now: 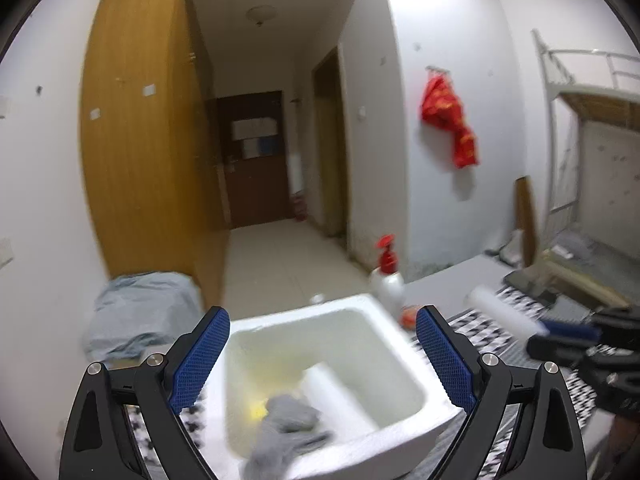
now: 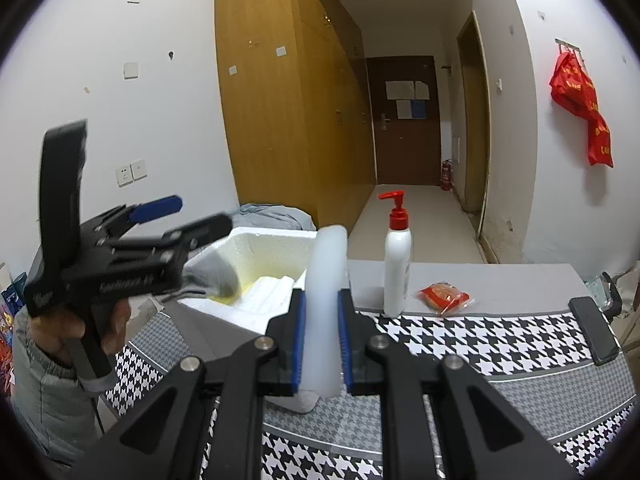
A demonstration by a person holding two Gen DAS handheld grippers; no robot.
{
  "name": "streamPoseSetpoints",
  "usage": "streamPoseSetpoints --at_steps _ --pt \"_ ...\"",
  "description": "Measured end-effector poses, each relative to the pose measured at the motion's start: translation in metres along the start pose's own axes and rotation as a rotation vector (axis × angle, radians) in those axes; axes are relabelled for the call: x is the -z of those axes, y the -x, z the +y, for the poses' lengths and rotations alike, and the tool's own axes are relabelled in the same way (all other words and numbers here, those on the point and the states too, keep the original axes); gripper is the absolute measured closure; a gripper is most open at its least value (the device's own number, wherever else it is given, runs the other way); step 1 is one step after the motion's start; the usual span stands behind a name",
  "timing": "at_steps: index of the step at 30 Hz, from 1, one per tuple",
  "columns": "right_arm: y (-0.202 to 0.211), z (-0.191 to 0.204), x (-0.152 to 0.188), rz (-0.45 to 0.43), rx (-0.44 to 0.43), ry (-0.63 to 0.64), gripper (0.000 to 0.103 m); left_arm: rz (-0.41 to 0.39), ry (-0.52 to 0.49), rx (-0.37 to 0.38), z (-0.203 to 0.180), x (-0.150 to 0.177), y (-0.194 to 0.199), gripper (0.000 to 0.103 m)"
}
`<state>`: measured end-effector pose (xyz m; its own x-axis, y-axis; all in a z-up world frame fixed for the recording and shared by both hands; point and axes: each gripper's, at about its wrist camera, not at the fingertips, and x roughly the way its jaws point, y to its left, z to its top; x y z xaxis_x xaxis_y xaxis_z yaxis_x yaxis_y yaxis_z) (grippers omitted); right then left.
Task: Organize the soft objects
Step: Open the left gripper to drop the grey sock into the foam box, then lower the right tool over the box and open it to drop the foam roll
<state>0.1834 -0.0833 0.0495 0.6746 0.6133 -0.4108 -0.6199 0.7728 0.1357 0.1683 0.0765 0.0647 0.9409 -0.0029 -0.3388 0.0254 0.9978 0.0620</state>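
Rough white foam box (image 2: 260, 248) – soft grey knit cloth (image 1: 288, 420) inside; smooth translucent roll (image 2: 326, 304); glossy plastic bottle (image 2: 397, 276); matt woven worktop (image 2: 500, 344) cover.

My left wrist camera sits close above the foam box (image 1: 404, 360), tilted slightly down, facing the hallway door (image 1: 256, 156). My right one looks from further right, low over the houndstooth tabletop (image 2: 480, 344), same direction. Both catch the box, the pump bottle (image 2: 397, 268) and the wardrobe (image 2: 280, 100).
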Motion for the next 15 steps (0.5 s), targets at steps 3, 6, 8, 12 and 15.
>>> streamPoseSetpoints --at_steps 3,6,8,12,15 --pt "0.0 -0.006 0.001 0.001 0.005 -0.01 0.084 0.07 -0.007 -0.032 -0.002 0.006 -0.015 0.008" --pt "0.0 -0.01 0.001 0.003 0.007 -0.016 0.084 0.096 0.023 -0.045 0.002 0.014 -0.02 0.008" --pt "-0.002 -0.011 0.001 0.006 0.007 -0.016 0.084 0.089 0.035 -0.043 0.004 0.016 -0.015 0.008" --pt "-0.004 -0.009 -0.001 0.008 0.005 -0.015 0.084 0.077 0.037 -0.063 0.006 0.017 -0.007 0.008" --pt "-0.006 -0.006 -0.002 0.01 0.002 -0.008 0.084 0.063 0.041 -0.071 0.007 0.013 -0.002 0.008"
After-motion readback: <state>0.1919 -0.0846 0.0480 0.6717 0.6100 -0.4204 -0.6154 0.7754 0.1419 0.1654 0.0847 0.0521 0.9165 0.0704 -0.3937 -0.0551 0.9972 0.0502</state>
